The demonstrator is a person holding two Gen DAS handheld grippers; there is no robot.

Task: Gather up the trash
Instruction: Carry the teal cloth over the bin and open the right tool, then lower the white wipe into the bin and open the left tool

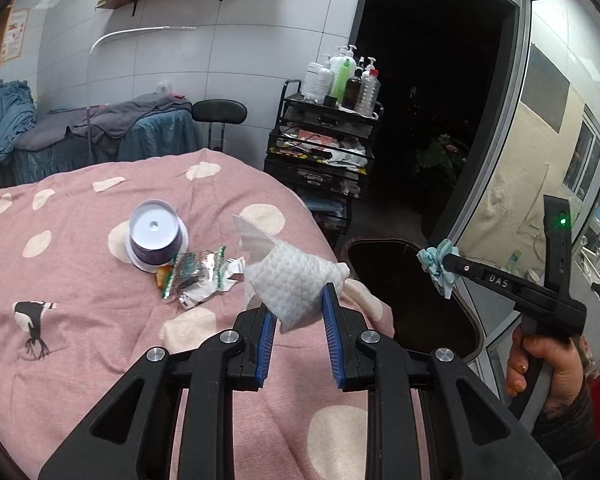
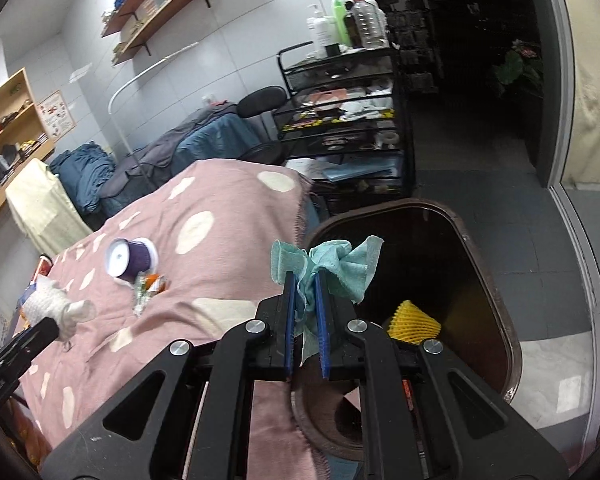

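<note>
Two pieces of trash are in grip and three more lie on the bed. The left gripper (image 1: pixel 300 312) has its blue-padded jaws narrowed on a crumpled white quilted paper towel (image 1: pixel 296 280), a puffy wad with an embossed dimple pattern and a thin clear plastic flap sticking up from its far side; it is held above the pink bedspread with cream polka dots (image 1: pixel 80 248), near the bed's right edge. The right gripper (image 2: pixel 305 300) has its jaws pressed almost together on a scrunched teal-green paper tissue (image 2: pixel 340 264), whose ragged folds fan out above and to both sides of the fingertips. That tissue hangs over the near left rim of one dark brown plastic bin with a rounded opening (image 2: pixel 496 292), which stands on the floor just beside the bed's right edge. One yellow foam fruit net (image 2: pixel 414 322) lies inside the bin.

On the bedspread, toward its middle, sits one purple plastic cup turned upside down, white base up (image 1: pixel 154 232). Touching it on the near side is one crinkled silver foil wrapper with green edges (image 1: pixel 198 276), and one small orange scrap (image 1: pixel 162 276) pokes out between the two. A hand (image 1: pixel 548 372) grips the handle of the right gripper.
</note>
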